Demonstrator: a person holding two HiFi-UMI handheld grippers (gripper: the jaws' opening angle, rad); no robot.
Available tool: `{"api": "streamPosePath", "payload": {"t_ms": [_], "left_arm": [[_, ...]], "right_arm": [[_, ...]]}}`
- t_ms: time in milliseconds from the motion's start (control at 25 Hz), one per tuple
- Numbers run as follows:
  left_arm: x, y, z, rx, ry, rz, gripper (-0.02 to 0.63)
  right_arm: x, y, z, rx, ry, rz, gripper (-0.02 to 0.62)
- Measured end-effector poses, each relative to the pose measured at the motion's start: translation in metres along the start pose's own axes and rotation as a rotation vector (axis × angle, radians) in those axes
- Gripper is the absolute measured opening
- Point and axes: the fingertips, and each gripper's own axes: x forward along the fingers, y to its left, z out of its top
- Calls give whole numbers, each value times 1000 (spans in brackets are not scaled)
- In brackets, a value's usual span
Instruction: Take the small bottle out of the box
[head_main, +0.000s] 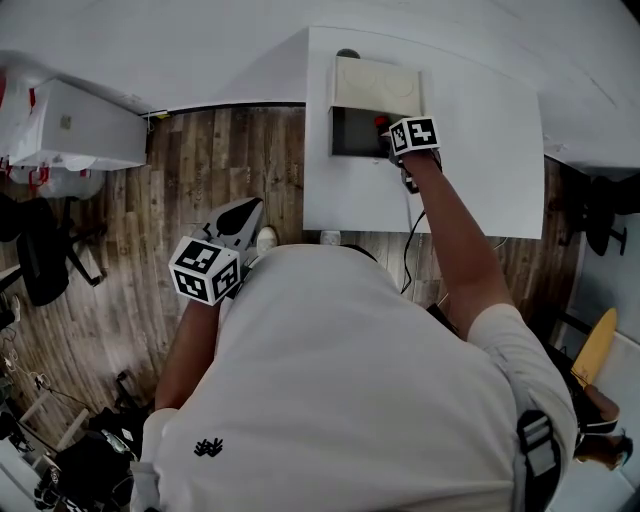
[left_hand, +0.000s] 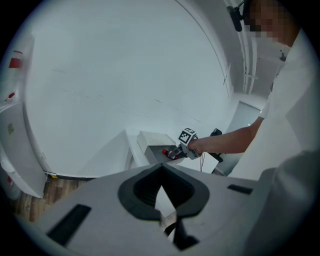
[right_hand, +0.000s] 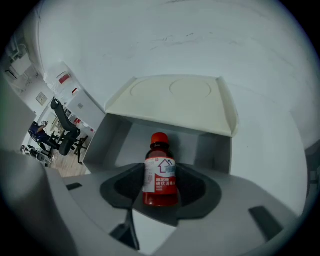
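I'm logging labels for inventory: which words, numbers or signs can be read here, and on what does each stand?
On the bottle: a house outline above lines of characters, too blurred to read.
On the shirt logo: a small black mark, too small to read.
On the marker cubes: black-and-white square patterns, no words.
On the cabinet stickers: red and white, too small to read.
No text can be quoted.

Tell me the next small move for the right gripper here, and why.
Probably lift straight up. The right gripper looks closed on both sides of the small bottle, which stands upright, apparently inside the box, and the lid is folded back out of the way.
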Motion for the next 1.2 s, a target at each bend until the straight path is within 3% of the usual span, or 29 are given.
{"api": "streamPosePath", "payload": {"t_ms": [600, 1200], "left_arm": [[-10, 4, 5, 69, 7, -96, 6], [-27, 6, -6, 121, 34, -240, 6]], "right_arm": [[-52, 7, 0, 205, -218, 46, 201], [-106, 53, -65, 369, -404, 62, 201]]}}
